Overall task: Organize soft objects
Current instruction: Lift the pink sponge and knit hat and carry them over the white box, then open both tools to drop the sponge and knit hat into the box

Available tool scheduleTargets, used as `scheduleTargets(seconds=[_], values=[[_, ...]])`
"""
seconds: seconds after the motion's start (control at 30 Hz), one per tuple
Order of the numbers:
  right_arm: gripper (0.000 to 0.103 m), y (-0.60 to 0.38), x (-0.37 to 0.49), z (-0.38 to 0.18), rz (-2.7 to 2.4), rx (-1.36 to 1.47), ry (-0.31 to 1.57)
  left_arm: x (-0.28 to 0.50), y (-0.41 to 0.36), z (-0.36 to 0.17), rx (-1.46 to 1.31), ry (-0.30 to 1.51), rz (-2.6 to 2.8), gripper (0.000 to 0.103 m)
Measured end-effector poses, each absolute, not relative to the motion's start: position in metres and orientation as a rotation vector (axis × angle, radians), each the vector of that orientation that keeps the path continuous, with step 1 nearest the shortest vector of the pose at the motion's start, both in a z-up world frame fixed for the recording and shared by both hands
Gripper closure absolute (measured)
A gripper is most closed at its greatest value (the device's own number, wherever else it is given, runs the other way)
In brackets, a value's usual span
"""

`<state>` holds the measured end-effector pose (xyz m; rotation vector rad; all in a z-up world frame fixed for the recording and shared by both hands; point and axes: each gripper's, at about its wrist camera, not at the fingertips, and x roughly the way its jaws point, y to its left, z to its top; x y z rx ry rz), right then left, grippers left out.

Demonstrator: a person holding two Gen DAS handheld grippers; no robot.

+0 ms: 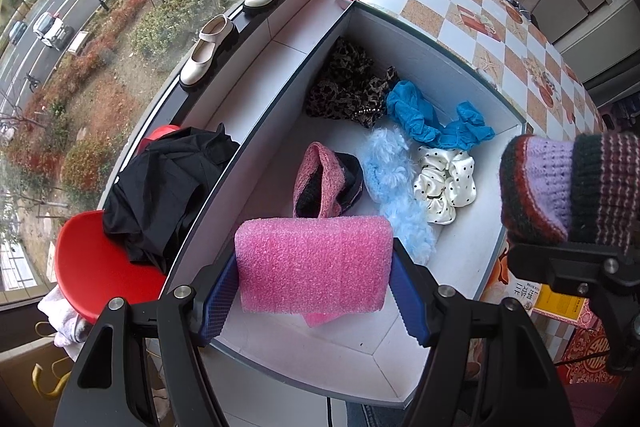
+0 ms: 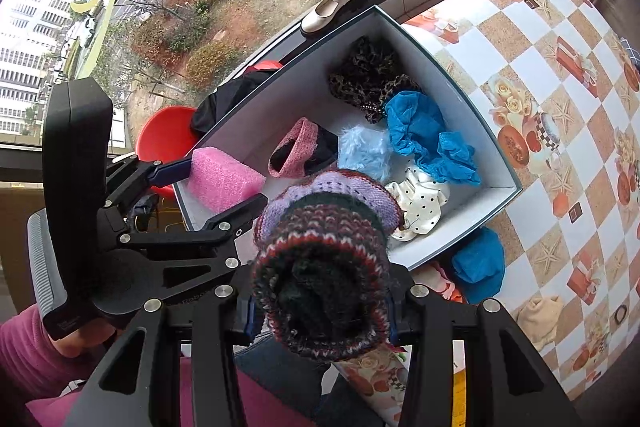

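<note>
Left wrist view is showing the left gripper (image 1: 314, 291) holding a pink foam block (image 1: 314, 263) in its jaws over the white box (image 1: 472, 259) — while the right gripper (image 2: 320, 319), jaws clamping a striped knit hat (image 2: 324, 267), is hanging above the near rim — both seemingly about to join the scrunchies (image 1: 444, 183) inside.

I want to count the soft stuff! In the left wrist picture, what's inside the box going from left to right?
Pink knitted band → fluffy light-blue scrunchie → white polka-dot scrunchie. The leopard-print cloth and the blue scrunchie lie farther back, so I left them out.
</note>
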<state>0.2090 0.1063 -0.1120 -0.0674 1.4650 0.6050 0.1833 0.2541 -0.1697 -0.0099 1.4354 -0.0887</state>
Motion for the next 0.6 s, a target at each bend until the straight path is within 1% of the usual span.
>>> scheduleTargets(seconds=[0.47,0.5,0.57,0.6], values=[[0.058,0.1045,0.2123,-0.1146,0.594,-0.046,1.464,0.1847,0.2527,-0.1757,-0.013,1.453,-0.092,0.029],[0.058,0.1041,0.213,-0.1147,0.593,-0.044,1.463,0.1851,0.2526,-0.1769,-0.014,1.458,-0.089,0.029],[0.057,0.103,0.2142,-0.1151,0.587,-0.037,1.462,0.1857,0.2529,-0.1788,-0.008,1.465,-0.08,0.025],[0.054,0.1025,0.2148,-0.1152,0.586,-0.032,1.463,0.1859,0.2529,-0.1793,-0.003,1.467,-0.073,0.024]])
